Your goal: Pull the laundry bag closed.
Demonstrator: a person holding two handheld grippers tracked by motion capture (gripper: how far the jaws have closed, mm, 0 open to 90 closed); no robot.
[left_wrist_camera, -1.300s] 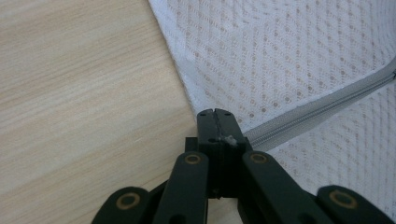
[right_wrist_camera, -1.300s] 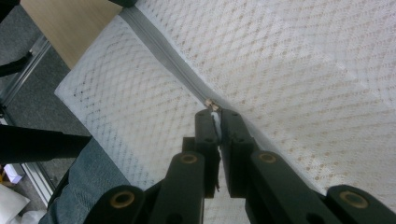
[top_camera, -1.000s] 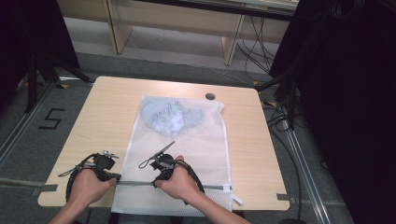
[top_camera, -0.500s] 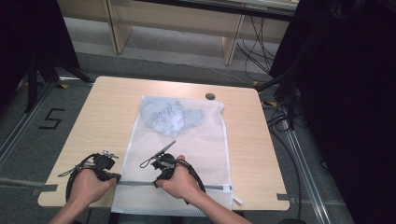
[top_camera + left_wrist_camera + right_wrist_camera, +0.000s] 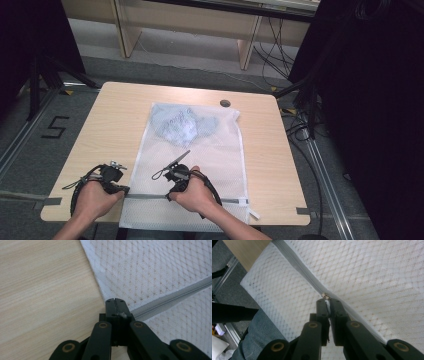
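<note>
A white mesh laundry bag point(image 5: 200, 155) lies flat down the middle of the wooden table point(image 5: 120, 115), with a blue garment point(image 5: 182, 125) inside its far end. A grey zipper point(image 5: 145, 196) crosses the bag near the front edge. My left gripper point(image 5: 122, 190) is shut on the bag's left edge at the zipper's end point(image 5: 116, 302); the zipper point(image 5: 175, 298) runs off to the right from it. My right gripper point(image 5: 171, 194) sits on the zipper line a little right of it, jaws closed on the small metal zipper pull point(image 5: 326, 296).
A small dark round grommet point(image 5: 225, 103) sits in the tabletop near the bag's far right corner. Grey tape strips mark the front corners point(image 5: 47, 201) point(image 5: 302, 211). The bag's near end overhangs the table edge above the person's jeans point(image 5: 257, 340). Black stands flank the table.
</note>
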